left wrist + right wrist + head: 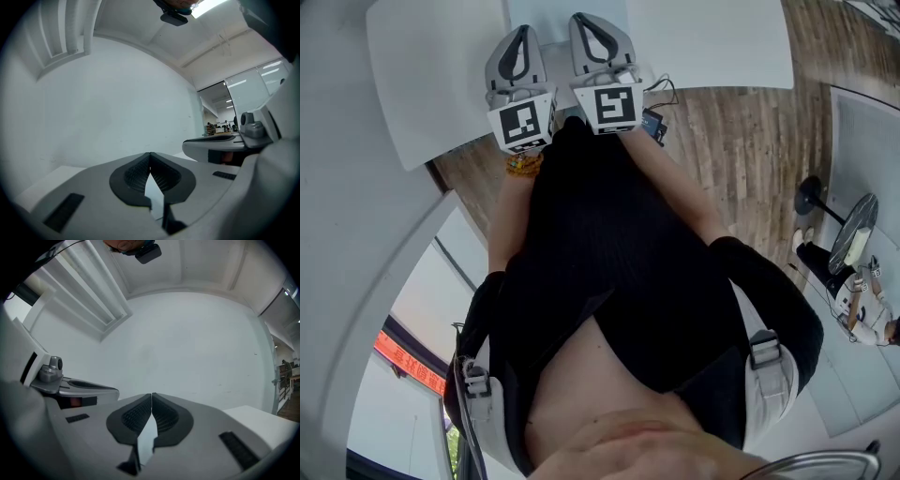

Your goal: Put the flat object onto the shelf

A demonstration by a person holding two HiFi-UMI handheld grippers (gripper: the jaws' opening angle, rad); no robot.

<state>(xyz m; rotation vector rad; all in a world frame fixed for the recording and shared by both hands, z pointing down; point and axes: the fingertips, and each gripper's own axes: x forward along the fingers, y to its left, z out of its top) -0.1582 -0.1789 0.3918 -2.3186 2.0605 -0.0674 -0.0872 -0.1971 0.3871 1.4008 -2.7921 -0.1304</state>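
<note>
Office: white table (pixel 712 42), wood-plank floor (pixel 741 150), glass partitions (pixel 251 93), ceiling strip light (pixel 212 5), distant desks (pixel 219 128).

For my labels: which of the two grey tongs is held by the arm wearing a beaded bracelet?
The left grey tongs, at the head view's left: the yellow-orange beaded bracelet sits on the arm just behind its marker cube.

Left tool (pixel 522 34), right tool (pixel 585 22); both closed, empty

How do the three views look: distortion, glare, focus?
Head view: strong fisheye, white table edges bow; even light, sharp. Left gripper view: dark round vignette, ceiling light blown out, left tool in focus. Right gripper view: same vignette, flat light on the white wall, no glare.
</note>
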